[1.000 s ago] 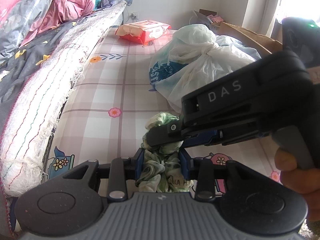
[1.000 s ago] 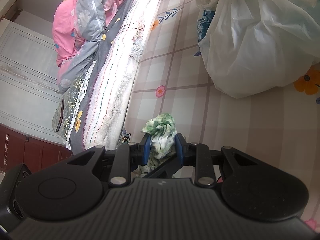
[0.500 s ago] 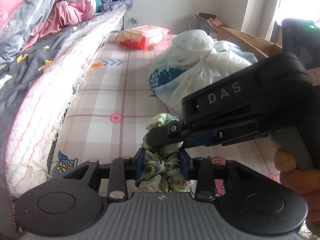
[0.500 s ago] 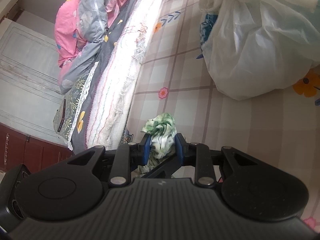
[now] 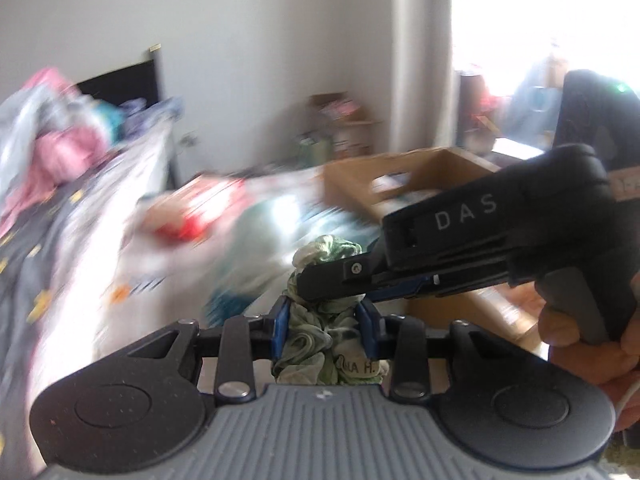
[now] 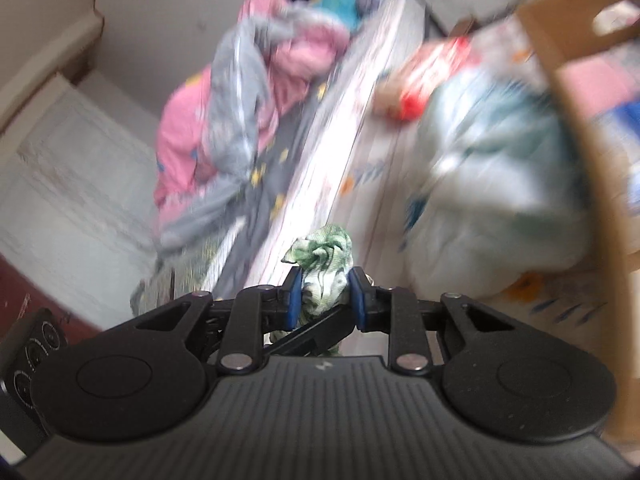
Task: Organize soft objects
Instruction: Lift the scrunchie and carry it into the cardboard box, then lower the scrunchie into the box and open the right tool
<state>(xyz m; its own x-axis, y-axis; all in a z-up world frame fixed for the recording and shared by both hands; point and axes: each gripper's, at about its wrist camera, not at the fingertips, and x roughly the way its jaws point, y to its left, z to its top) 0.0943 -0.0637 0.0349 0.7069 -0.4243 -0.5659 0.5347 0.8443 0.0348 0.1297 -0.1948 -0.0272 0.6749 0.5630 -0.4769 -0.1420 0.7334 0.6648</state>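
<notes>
You've lifted both grippers off the mat; background blurred now. Your left gripper (image 5: pixel 325 330) and right gripper (image 6: pixel 325 294) both clamp the green-white cloth (image 5: pixel 320 336), bunched between them, cardboard box (image 5: pixel 432 172) behind.

Left wrist view: sits just behind the left tool (image 5: pixel 325 322), looks forward and slightly down toward the far wall; the right tool (image 5: pixel 320 280) crosses very near from the right.
Right wrist view: sits just behind the right tool (image 6: pixel 325 300), tilted, looks over the bed (image 6: pixel 280 168).
Shared: green cloth (image 5: pixel 320 344), bed, white bag (image 6: pixel 492 200), cardboard box (image 5: pixel 424 176). Backgrounds blurred.
</notes>
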